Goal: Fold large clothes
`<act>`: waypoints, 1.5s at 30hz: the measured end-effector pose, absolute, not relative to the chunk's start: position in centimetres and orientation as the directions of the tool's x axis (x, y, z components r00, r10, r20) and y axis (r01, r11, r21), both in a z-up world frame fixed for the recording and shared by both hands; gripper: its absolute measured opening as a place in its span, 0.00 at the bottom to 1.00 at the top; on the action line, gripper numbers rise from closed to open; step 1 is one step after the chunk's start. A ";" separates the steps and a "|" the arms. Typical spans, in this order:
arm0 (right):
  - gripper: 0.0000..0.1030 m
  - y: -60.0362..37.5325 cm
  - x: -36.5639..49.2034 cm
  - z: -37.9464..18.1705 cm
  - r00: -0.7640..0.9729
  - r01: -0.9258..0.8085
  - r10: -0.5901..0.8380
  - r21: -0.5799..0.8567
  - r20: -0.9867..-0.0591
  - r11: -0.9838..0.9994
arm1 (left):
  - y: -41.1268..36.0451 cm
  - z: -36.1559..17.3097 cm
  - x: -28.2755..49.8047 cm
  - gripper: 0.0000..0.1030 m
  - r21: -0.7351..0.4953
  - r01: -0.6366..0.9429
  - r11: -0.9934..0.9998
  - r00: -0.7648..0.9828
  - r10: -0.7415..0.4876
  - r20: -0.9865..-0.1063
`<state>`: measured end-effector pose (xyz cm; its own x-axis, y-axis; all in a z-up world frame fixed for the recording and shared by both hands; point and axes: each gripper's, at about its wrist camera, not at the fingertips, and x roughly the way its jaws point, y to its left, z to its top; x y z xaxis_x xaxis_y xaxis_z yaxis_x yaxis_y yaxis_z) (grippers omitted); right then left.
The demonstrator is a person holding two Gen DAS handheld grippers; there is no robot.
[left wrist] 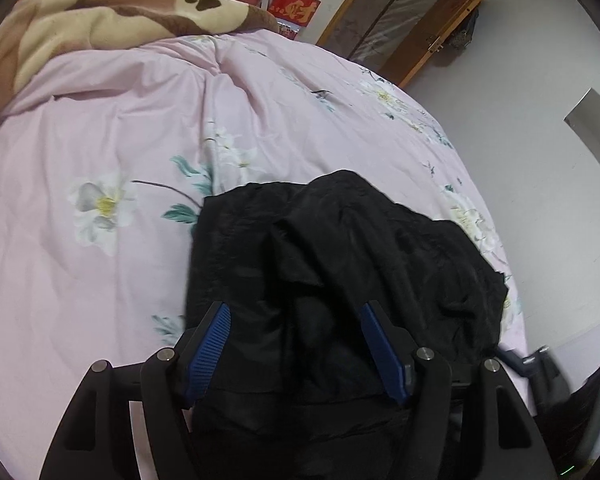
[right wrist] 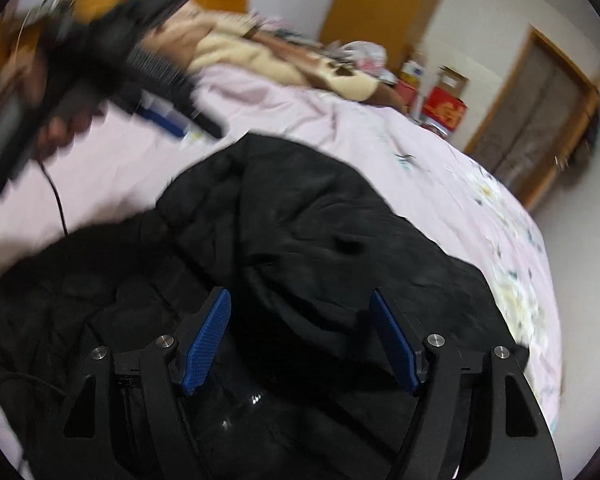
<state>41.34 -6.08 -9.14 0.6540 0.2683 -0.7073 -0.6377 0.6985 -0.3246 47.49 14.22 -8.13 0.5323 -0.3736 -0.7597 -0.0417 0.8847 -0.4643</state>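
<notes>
One bed with a pink flowered cotton sheet [left wrist: 140, 120] carries one crumpled black padded jacket [left wrist: 340, 240] near its edge. Two claws, left claw [left wrist: 296, 312] and right claw [right wrist: 300, 300], hang open above it, gripping nothing.

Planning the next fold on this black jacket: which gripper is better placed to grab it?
Probably left gripper: open, sharp view, over the black jacket. Right gripper is open too, but blurred.

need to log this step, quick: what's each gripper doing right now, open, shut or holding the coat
Left gripper: open, jaws apart over the black coat, gripping nothing.
Right gripper: open, jaws apart above the same coat, gripping nothing.
</notes>
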 end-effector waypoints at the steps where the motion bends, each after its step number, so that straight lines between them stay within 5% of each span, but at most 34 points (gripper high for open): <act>1: 0.70 -5.4 41.9 -10.0 0.661 -0.634 0.239 -0.359 -0.711 0.685 | 13.9 -8.2 47.8 0.66 -0.471 -0.036 0.881 0.525 -0.384 -0.759; 5: 0.63 -4.7 43.6 -11.5 0.684 -0.585 0.121 -0.442 -0.719 0.680 | 13.1 -8.3 48.6 0.66 -0.478 -0.014 0.878 0.513 -0.404 -0.757; 7: 0.26 -5.3 44.2 -10.9 0.711 -0.549 0.106 -0.455 -0.695 0.701 | 12.5 -8.2 49.1 0.66 -0.506 0.006 0.863 0.505 -0.439 -0.743; 10: 0.05 -5.8 45.5 -9.1 0.719 -0.505 0.106 -0.411 -0.687 0.759 | 11.9 -8.0 49.9 0.74 -0.535 0.011 0.845 0.503 -0.467 -0.727; 15: 0.05 -6.9 46.5 -4.1 0.820 -0.369 0.111 -0.371 -0.562 0.852 | 11.3 -7.3 51.4 0.76 -0.651 0.011 0.759 0.528 -0.557 -0.641; 20: 0.04 -7.7 46.4 -1.8 0.814 -0.356 0.174 -0.241 -0.554 0.903 | 10.2 -7.4 53.9 0.78 -0.674 -0.038 0.738 0.557 -0.545 -0.627; 29: 0.04 -6.6 41.4 -4.3 0.749 -0.481 0.277 -0.207 -0.602 0.852 | 13.4 -8.0 56.0 0.78 -0.637 -0.174 0.751 0.639 -0.406 -0.653; 38: 0.04 -4.7 39.9 -11.3 0.600 -0.568 0.275 -0.157 -0.751 0.808 | 15.7 -9.4 52.0 0.78 -0.526 -0.215 0.823 0.583 -0.324 -0.745; 45: 0.24 -10.0 40.9 -8.1 0.608 -0.481 0.374 0.050 -0.701 0.875 | 10.3 -4.5 48.3 0.78 -0.445 -0.025 0.895 0.626 -0.333 -0.705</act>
